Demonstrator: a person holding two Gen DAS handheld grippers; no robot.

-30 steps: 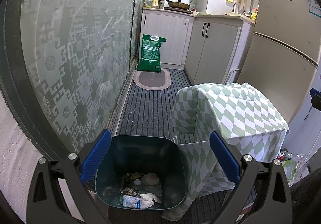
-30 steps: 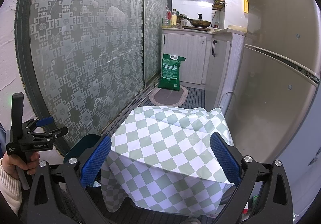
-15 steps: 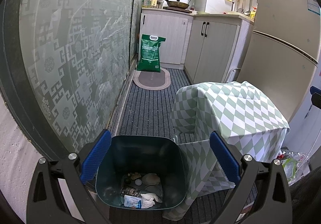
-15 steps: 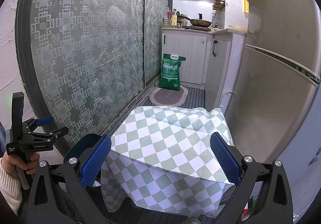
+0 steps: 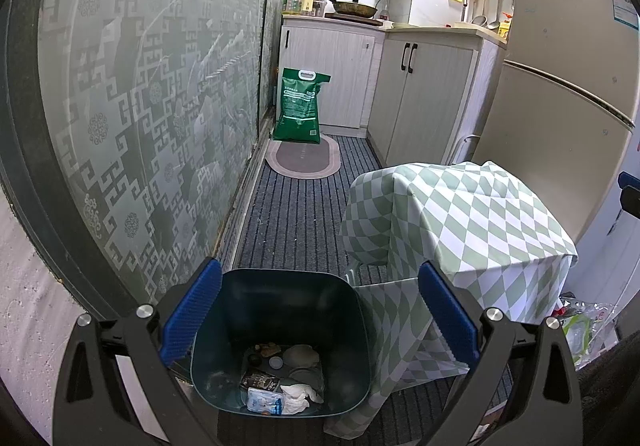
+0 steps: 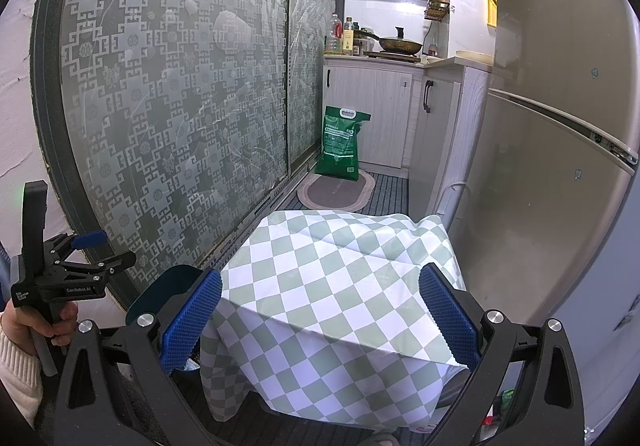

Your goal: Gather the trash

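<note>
We hold both grippers empty, each with its blue pads spread wide. The left gripper hangs directly over the dark teal bin, which stands on the striped floor runner close to the patterned glass door on the left. Looking down its fingers we see straight into the bin's mouth, where the collected trash lies on the bottom: a crumpled white tissue, a small wrapper, a bottle cap and a few pale scraps. The right gripper faces the checked cloth draped over a low table just right of the bin, and that cloth looks bare on top. In the right wrist view the left gripper shows at the near left, gripped by a hand, with the bin's rim peeking out between it and the cloth. So the bin lies below and left of us, nearer the left hand. A clear crumpled bag sits on the floor at the near right, past the table's corner, closer to the right hand; we judge it the likeliest next piece, though whether it is trash we cannot tell.
</note>
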